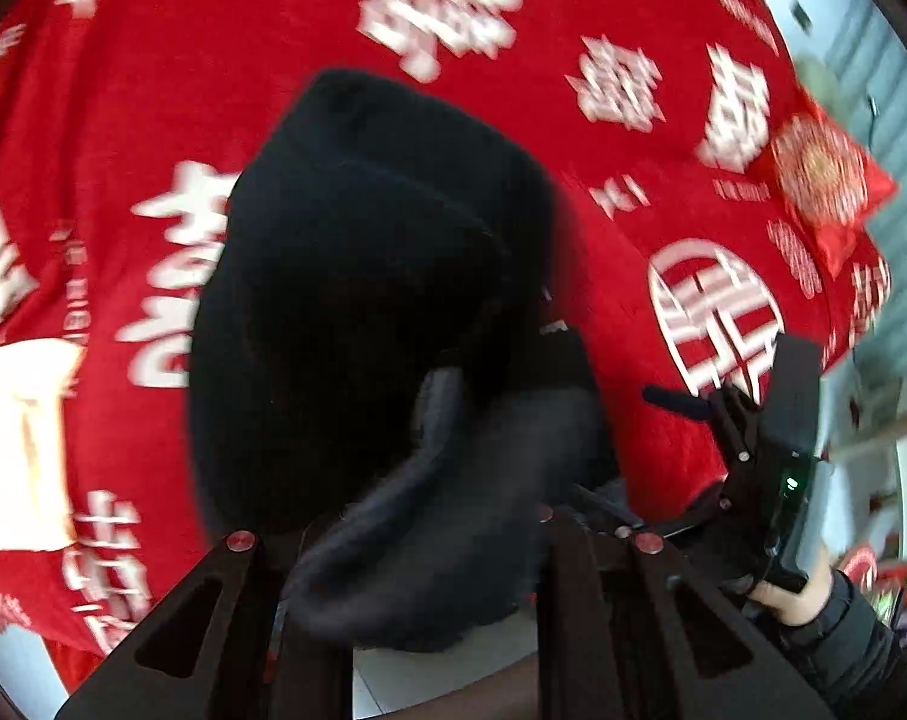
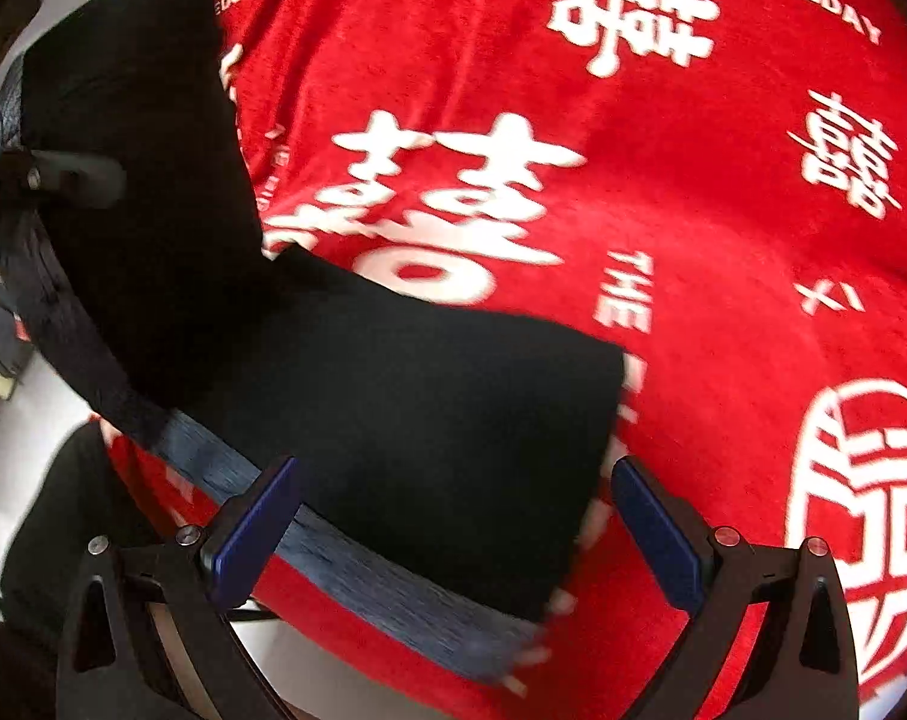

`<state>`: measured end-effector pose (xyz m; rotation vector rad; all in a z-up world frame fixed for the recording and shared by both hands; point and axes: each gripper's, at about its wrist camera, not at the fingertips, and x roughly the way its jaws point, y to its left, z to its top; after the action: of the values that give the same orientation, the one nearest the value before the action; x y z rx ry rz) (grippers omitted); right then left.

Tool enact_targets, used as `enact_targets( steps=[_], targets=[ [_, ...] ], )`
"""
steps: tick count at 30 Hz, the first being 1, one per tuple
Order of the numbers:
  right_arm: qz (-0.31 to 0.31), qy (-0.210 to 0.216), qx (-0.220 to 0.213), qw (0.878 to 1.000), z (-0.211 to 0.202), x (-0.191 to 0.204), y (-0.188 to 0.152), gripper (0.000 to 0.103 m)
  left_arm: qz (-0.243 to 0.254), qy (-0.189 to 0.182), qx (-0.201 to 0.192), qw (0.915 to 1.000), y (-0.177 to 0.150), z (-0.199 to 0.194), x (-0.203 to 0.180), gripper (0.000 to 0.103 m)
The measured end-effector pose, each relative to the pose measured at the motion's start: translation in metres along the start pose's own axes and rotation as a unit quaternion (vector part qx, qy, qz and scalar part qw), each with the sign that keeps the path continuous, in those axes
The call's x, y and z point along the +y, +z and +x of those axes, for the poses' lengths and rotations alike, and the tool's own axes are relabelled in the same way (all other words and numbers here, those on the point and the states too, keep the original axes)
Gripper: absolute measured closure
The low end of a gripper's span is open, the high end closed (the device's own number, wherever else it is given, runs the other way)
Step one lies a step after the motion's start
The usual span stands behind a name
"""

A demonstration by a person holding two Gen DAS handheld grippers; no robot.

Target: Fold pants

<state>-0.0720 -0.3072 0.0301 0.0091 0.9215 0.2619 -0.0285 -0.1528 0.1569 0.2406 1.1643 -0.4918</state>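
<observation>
Nearest in the left wrist view, the left gripper (image 1: 429,540) is clenched on a bunch of the black pants (image 1: 357,276), whose grey-lined fabric bulges up between its dark arms. The cloth rises away from it in a dark mound over a red blanket (image 1: 603,240) printed with large white characters. To the right, the other gripper shows in a person's hand (image 1: 795,591), with a dark sleeve behind it.

In the right wrist view, the right gripper (image 2: 453,528) is released — its blue-padded fingers (image 2: 255,534) stand wide apart with nothing pressed between them. Just beyond and between them a folded part of the pants lies flat on the blanket, a band of blue-grey lining showing along its near edge. Farther off at the left, the pants run up toward the tip of the left gripper — the blanket spreads behind.
</observation>
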Motion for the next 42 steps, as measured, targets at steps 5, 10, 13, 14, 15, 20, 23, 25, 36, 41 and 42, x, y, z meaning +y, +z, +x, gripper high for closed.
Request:
enact_targets(
  steps=[5, 10, 13, 14, 15, 20, 23, 25, 36, 41, 42],
  targets=[
    [0.017, -0.026, 0.02, 0.999, -0.005, -0.03, -0.03, 0.0, 0.004, 0.014, 0.075, 0.9971, -0.009, 0.097, -0.043, 0.085],
    [0.049, -0.025, 0.019, 0.998, -0.014, -0.057, -0.047, 0.0, 0.04, 0.069, 0.058, 0.9951, -0.018, 0.115, -0.072, 0.084],
    [0.069, -0.026, 0.014, 0.997, -0.018, -0.069, -0.049, 0.0, 0.029, 0.067, 0.055, 0.9958, -0.016, 0.104, -0.077, 0.084],
    [0.074, -0.027, 0.01, 0.997, -0.021, -0.073, -0.048, 0.0, 0.029, 0.06, 0.043, 0.9969, -0.015, 0.094, -0.076, 0.084],
    [0.076, -0.027, 0.006, 0.997, -0.024, -0.074, -0.049, 0.0, 0.033, 0.06, 0.034, 0.9971, -0.014, 0.09, -0.077, 0.084],
    [0.076, -0.038, 0.008, 0.996, -0.024, -0.076, -0.045, 0.0, 0.042, 0.062, 0.082, 0.9938, -0.021, 0.126, -0.082, 0.075],
    [0.077, -0.043, 0.008, 0.996, -0.03, -0.077, -0.044, 0.0, 0.071, 0.076, 0.056, 0.993, -0.029, 0.119, -0.098, 0.049],
    [0.074, -0.055, 0.014, 0.996, -0.034, -0.078, -0.044, 0.0, 0.063, 0.046, 0.053, 0.9955, -0.031, 0.107, -0.102, 0.045],
    [0.024, -0.016, -0.048, 0.998, -0.059, -0.028, 0.012, 0.0, -0.051, -0.032, -0.089, 0.9943, -0.039, -0.01, 0.021, 0.021],
    [-0.041, 0.041, -0.076, 0.995, -0.025, 0.027, 0.054, 0.0, -0.138, 0.045, -0.023, 0.9891, -0.04, 0.038, 0.093, 0.021],
    [-0.053, 0.054, -0.078, 0.994, -0.016, 0.035, 0.061, 0.0, -0.15, 0.032, -0.015, 0.988, -0.042, 0.045, 0.098, 0.021]
  ],
)
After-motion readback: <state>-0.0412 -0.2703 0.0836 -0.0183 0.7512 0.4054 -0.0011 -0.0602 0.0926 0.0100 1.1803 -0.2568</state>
